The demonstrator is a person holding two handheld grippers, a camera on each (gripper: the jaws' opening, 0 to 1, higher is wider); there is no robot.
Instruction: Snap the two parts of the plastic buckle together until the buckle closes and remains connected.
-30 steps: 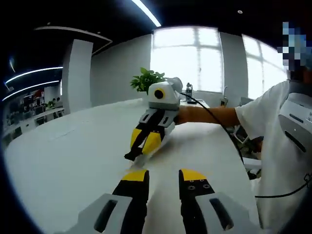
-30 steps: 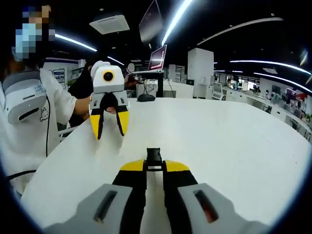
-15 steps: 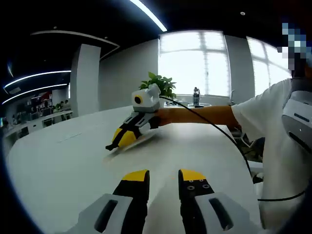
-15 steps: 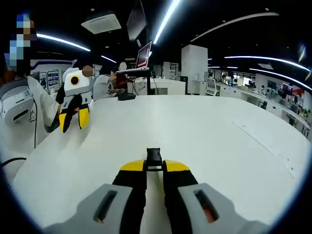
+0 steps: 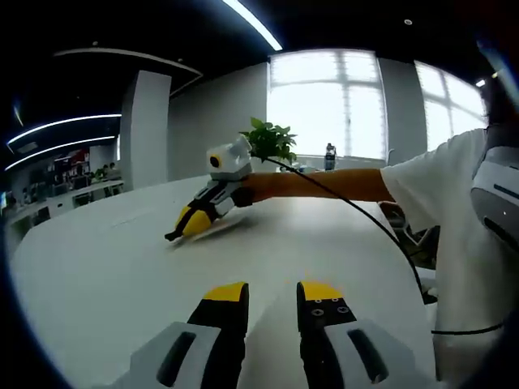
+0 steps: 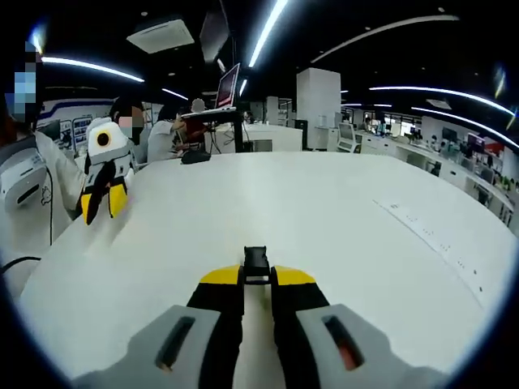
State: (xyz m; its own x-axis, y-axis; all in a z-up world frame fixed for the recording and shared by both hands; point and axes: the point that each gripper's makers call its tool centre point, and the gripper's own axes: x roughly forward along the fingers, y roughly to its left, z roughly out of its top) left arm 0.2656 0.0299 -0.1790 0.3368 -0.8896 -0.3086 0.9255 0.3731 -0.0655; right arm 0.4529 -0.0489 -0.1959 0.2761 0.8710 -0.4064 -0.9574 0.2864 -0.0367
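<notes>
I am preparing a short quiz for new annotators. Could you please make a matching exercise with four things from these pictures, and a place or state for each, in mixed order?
Things:
1. left gripper
2. right gripper
3. small black plastic buckle part
4. green leafy potted plant

Places or states:
A. pinched between yellow-tipped jaws
B. jaws apart, nothing between them
C. jaws shut on a small part
D. by the bright window, behind the white table

Pairs: 1-B, 2-C, 3-A, 4-D
</notes>
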